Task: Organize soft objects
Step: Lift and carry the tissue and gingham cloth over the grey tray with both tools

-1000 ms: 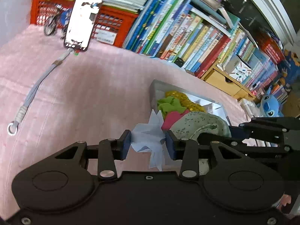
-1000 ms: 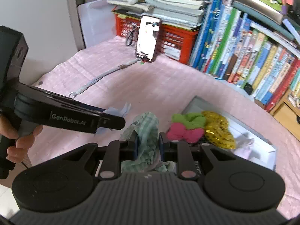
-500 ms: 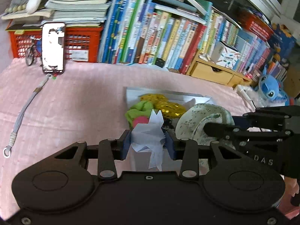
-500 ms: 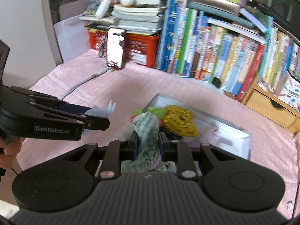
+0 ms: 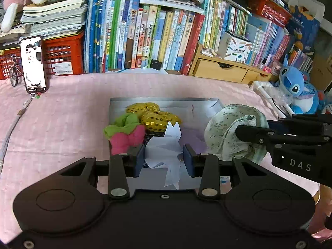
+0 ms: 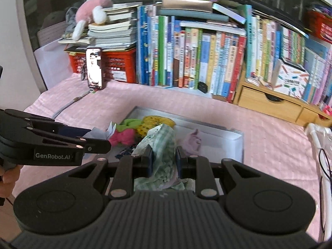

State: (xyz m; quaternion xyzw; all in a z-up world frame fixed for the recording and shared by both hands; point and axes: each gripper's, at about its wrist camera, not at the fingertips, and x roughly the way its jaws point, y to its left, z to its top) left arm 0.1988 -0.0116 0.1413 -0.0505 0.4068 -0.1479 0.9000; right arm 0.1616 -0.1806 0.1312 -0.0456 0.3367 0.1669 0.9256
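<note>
My left gripper point(image 5: 164, 158) is shut on a pale blue folded paper piece point(image 5: 166, 145), held over the near edge of a shallow white tray point(image 5: 161, 101). My right gripper point(image 6: 164, 159) is shut on a green patterned cloth point(image 6: 162, 143), seen at the tray's right side in the left wrist view point(image 5: 232, 132). In the tray lie a pink and green plush point(image 5: 124, 132), a yellow sequin piece point(image 5: 153, 115) and a small lilac cloth point(image 6: 194, 141). The left gripper also shows in the right wrist view point(image 6: 97, 140).
The tray sits on a pink cloth-covered table point(image 5: 72, 108). A phone point(image 5: 34, 64) leans on a red crate point(image 5: 62, 56) at the back left, with a grey strap point(image 5: 12, 126) trailing. Books point(image 5: 157, 37), a wooden drawer unit point(image 5: 224, 70) and a blue plush point(image 5: 294, 87) line the back.
Both grippers have swung right and forward over the tray, each still holding its item. The tray now lies straight ahead in both views.
</note>
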